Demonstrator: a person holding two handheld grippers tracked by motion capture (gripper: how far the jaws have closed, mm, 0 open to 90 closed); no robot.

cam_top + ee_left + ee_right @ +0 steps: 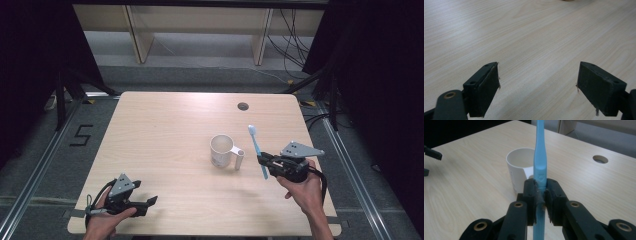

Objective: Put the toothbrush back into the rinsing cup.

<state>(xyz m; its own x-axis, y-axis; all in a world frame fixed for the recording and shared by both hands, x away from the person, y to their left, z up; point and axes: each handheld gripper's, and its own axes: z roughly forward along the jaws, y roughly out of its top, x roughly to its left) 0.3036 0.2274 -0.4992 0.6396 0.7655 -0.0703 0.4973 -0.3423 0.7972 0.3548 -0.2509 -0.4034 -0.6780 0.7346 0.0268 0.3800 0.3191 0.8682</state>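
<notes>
Pick-up part looks done: right gripper [264,161] clamped on the blue toothbrush [257,147] at right of centre in the high view, just right of the white mug [222,149], brush head pointing up-frame. Left gripper [150,201] idle at lower left, jaws wide apart on nothing. Still left, probably: dropping the brush into the mug.

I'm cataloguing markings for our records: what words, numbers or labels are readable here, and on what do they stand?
"5": black digit marked on the grey floor left of the table.
The white mug carries small grey print on its side, too small and blurred to read.
The blue toothbrush shows no readable marking.
</notes>
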